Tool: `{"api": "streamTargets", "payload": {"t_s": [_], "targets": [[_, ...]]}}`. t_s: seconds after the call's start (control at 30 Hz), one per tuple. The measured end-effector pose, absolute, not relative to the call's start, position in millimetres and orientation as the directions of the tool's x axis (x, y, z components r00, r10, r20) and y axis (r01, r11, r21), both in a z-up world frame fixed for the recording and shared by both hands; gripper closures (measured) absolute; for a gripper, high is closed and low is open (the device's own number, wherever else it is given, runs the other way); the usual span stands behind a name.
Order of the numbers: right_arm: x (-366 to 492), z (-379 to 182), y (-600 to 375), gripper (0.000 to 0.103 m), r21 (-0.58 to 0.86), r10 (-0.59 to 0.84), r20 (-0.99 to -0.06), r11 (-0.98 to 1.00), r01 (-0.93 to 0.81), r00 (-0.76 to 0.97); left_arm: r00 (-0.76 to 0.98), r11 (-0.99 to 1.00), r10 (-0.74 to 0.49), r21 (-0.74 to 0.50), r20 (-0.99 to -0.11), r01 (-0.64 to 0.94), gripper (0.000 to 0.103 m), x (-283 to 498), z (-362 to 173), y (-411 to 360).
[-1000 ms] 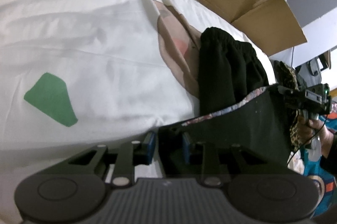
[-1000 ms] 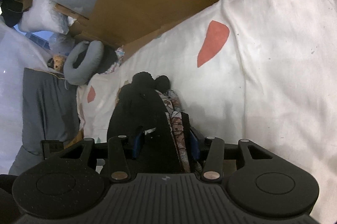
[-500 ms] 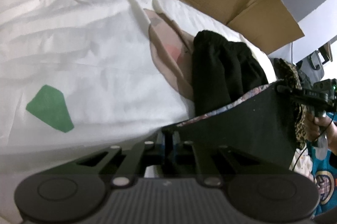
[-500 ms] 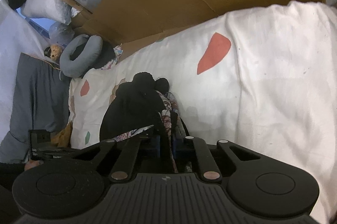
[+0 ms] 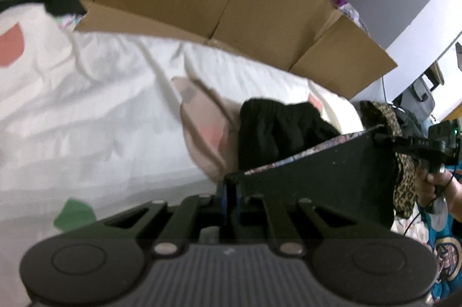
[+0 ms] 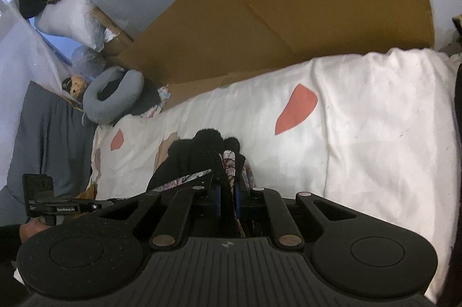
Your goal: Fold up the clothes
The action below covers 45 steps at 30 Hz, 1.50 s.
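White bed sheet (image 6: 375, 119) with cardboard (image 6: 288, 18) behind, black garment (image 5: 317, 185) held up at both corners.
Left tongs (image 5: 231, 200) and right tongs (image 6: 228, 197) each pinch its hem; keep that edge taut and level, carrying it evenly over the bunched half.

Left tool (image 5: 231, 201) and right tool (image 6: 228, 198) — both clamped tight, angled downward.

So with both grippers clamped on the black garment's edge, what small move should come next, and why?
Probably carry the edge forward over the bunched far end. The left gripper and right gripper hold the black garment taut between them above the white sheet.
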State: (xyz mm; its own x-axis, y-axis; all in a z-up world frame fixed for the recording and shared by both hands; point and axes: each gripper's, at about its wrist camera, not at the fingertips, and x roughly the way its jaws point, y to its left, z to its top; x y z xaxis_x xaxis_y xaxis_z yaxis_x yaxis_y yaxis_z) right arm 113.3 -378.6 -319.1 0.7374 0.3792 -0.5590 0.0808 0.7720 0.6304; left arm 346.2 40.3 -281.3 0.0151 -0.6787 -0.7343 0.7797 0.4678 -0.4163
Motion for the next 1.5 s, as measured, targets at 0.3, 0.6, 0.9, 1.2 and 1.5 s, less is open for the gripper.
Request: {"api": "streamTargets", "payload": {"t_s": [0.3, 0.6, 0.9, 1.2, 1.5], "targets": [[121, -313, -390, 0.095, 0.586, 0.306, -0.596, 0.797, 0.142, 0.743, 0.025, 0.418, -0.693, -0.374, -0.720, 0.828, 0.097, 365, -270, 0], [132, -316, -401, 0.095, 0.544, 0.233, -0.638, 0.811, 0.216, 0.734, 0.018, 0.374, -0.685, -0.330, -0.728, 0.867, 0.098, 382, -267, -36], [141, -315, -404, 0.095, 0.536, 0.213, -0.637, 0.813, 0.228, 0.741, 0.031, 0.384, -0.674, -0.314, -0.738, 0.869, 0.097, 391, -273, -46], [151, -321, -408, 0.095, 0.541, 0.210, -0.645, 0.805, 0.245, 0.735, 0.035, 0.390, -0.666, -0.308, -0.745, 0.868, 0.097, 399, -283, -57], [161, -331, -409, 0.095, 0.532, 0.202, -0.661, 0.805, 0.262, 0.723, 0.038, 0.405, -0.639, -0.294, -0.768, 0.866, 0.097, 405, -296, -62]]}}
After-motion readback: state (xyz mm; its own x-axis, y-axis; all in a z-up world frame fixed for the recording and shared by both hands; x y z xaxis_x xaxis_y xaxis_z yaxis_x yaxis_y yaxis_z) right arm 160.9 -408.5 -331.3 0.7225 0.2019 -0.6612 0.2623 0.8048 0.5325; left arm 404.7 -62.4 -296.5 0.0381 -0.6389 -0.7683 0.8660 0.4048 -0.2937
